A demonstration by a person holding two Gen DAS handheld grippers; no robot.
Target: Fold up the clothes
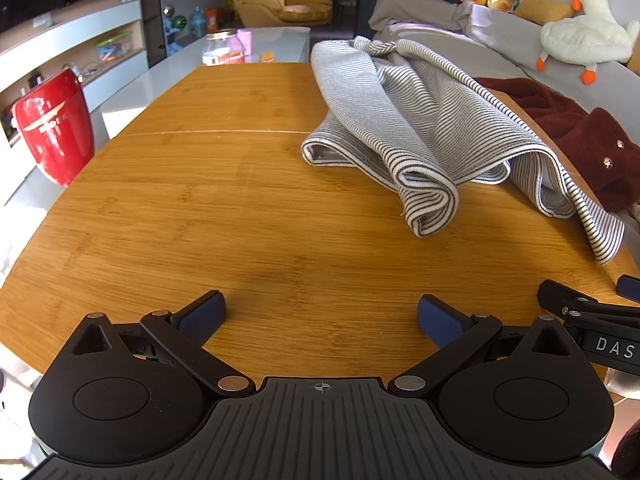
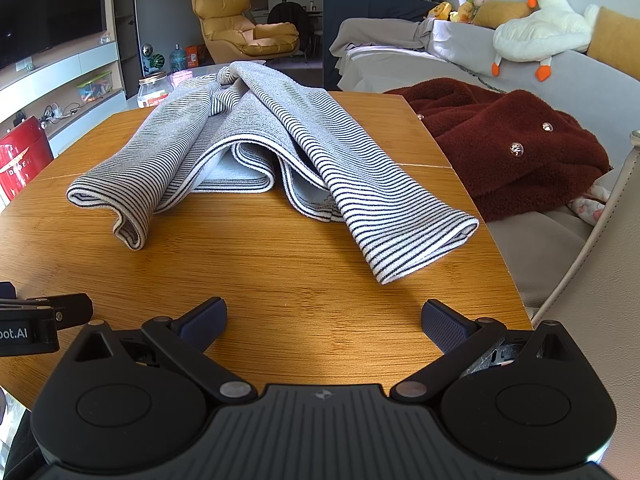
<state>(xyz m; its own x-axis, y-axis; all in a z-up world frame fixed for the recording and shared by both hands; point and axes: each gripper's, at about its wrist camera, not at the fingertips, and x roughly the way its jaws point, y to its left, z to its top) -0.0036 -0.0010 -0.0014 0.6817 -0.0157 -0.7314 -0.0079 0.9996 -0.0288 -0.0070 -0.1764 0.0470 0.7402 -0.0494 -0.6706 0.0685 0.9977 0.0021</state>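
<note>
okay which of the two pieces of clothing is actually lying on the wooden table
The striped top. It lies crumpled on the table, while the dark red fleece jacket sits off its edge on the sofa.

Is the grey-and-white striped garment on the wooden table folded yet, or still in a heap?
Still a heap. The striped garment lies bunched and twisted, hems curling, sleeves splayed towards both open grippers.

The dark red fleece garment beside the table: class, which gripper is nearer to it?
Right. The right gripper sits near the table edge beside the red fleece garment; the left gripper sits farther over.
</note>
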